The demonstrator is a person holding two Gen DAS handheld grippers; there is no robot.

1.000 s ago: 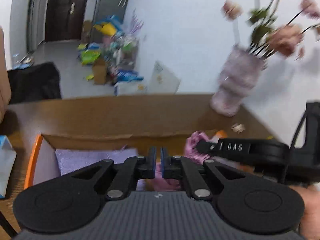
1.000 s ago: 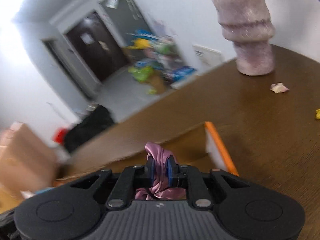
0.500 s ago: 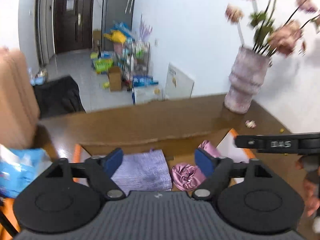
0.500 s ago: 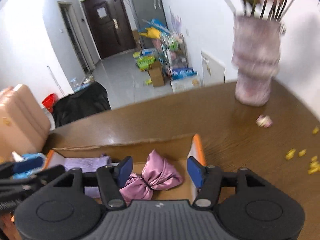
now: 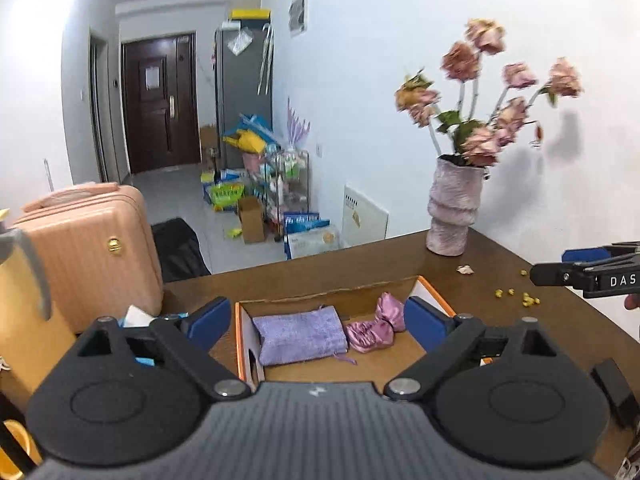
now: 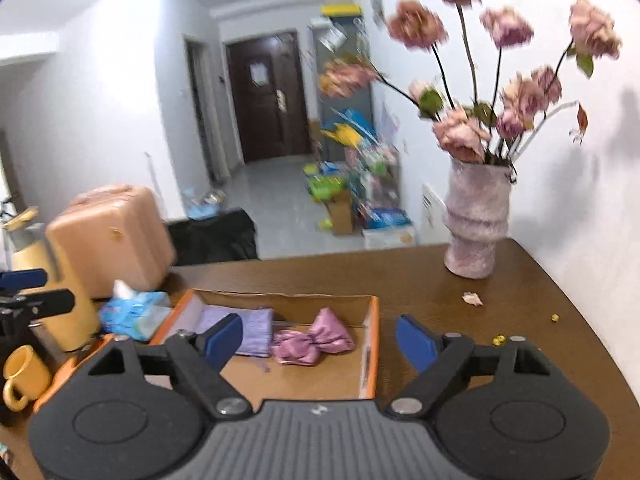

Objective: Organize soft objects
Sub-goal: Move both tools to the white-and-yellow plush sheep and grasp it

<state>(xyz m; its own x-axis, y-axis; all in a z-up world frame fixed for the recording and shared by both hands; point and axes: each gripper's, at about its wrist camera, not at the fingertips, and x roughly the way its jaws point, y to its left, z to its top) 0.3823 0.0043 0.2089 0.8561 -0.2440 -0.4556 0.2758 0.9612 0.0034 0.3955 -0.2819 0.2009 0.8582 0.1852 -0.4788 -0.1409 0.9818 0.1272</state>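
Just let go: both tongs, left (image 5: 318, 322) and right (image 6: 320, 338), opening, empty, lifted off the box (image 5: 434, 292). Pink pouch (image 5: 374, 326) lies inside beside the purple one (image 5: 300, 334).

Bright, even indoor light; fisheye bends the edges, and the flowers (image 6: 460, 132) are motion-blurred in the right view.
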